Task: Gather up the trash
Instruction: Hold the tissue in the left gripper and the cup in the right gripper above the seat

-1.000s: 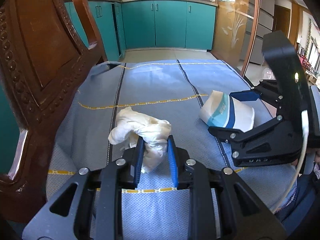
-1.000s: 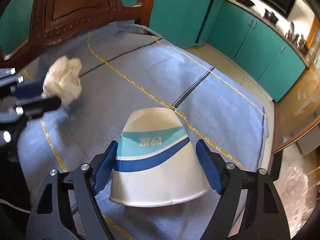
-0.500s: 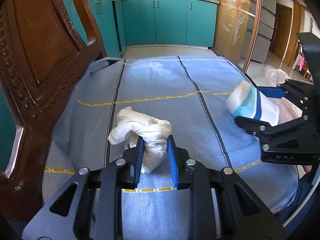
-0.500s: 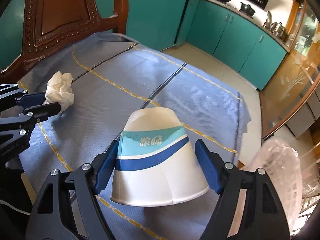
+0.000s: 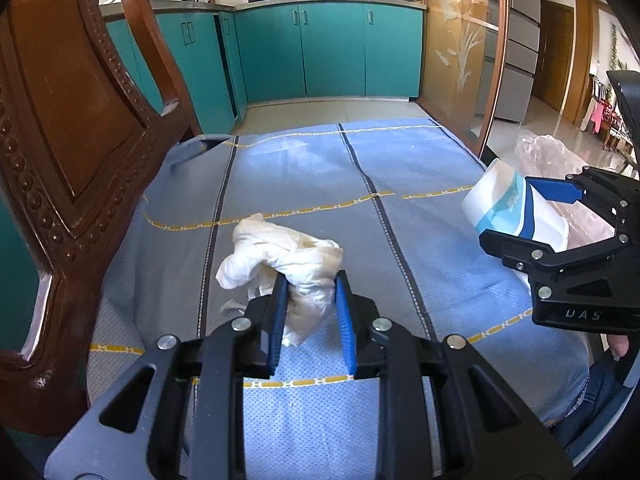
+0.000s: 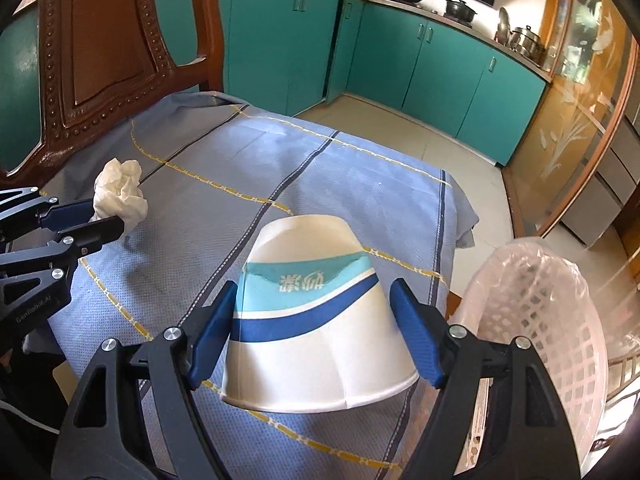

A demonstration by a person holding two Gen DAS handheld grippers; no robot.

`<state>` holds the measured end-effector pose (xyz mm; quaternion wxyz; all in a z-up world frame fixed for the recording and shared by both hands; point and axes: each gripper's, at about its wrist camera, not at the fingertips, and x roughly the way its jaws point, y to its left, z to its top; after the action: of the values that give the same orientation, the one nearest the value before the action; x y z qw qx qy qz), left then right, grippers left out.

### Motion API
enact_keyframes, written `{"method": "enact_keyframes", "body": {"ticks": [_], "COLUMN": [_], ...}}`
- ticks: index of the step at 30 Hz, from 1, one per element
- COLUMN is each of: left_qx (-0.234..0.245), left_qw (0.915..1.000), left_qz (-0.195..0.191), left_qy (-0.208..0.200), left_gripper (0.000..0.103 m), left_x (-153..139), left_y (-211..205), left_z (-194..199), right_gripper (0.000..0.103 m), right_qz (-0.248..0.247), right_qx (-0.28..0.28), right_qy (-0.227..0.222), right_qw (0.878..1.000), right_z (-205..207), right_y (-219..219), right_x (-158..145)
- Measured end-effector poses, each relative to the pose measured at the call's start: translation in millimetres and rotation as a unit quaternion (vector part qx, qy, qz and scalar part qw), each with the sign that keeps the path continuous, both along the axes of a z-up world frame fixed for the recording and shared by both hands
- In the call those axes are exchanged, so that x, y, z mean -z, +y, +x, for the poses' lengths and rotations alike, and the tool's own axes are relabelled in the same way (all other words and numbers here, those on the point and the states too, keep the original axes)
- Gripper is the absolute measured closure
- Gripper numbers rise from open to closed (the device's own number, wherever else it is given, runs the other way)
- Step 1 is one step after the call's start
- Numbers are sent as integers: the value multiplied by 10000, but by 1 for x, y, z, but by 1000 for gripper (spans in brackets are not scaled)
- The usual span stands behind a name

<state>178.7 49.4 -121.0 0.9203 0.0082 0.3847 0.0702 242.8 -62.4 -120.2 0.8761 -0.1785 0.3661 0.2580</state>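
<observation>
Left tongs (image 5: 310, 300) at lower centre of the left wrist view, blue pads clamped on a crumpled white tissue (image 5: 288, 258) that sits over the blue striped tablecloth (image 5: 304, 168) on the table. Right tongs (image 6: 314, 332) at lower centre of the right wrist view, pressed against both sides of a squashed paper cup (image 6: 316, 320) — white with blue and teal bands, mouth toward the camera, above the cloth near its right edge. At lower right of that view, just past the table edge — a pale lattice basket (image 6: 536, 320) lined with clear plastic; carved wooden chair (image 6: 108, 48) at upper left.
</observation>
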Motion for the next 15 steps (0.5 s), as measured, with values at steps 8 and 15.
{"method": "enact_keyframes", "body": {"ticks": [8, 15], "left_qx": [73, 93], "left_qw": [10000, 9999], "left_qz": [63, 74], "left_qy": [-22, -35], "left_gripper": [78, 78], "left_x": [-3, -4], "left_y": [-8, -8], "left_z": [0, -1], "right_gripper": [27, 27], "right_qz": [-71, -56], "right_qx": [86, 114], "right_qy": [-66, -85], "right_qw": [9999, 9999], "right_z": [-1, -3], "right_y": [-2, -4], "right_x": [0, -1]}}
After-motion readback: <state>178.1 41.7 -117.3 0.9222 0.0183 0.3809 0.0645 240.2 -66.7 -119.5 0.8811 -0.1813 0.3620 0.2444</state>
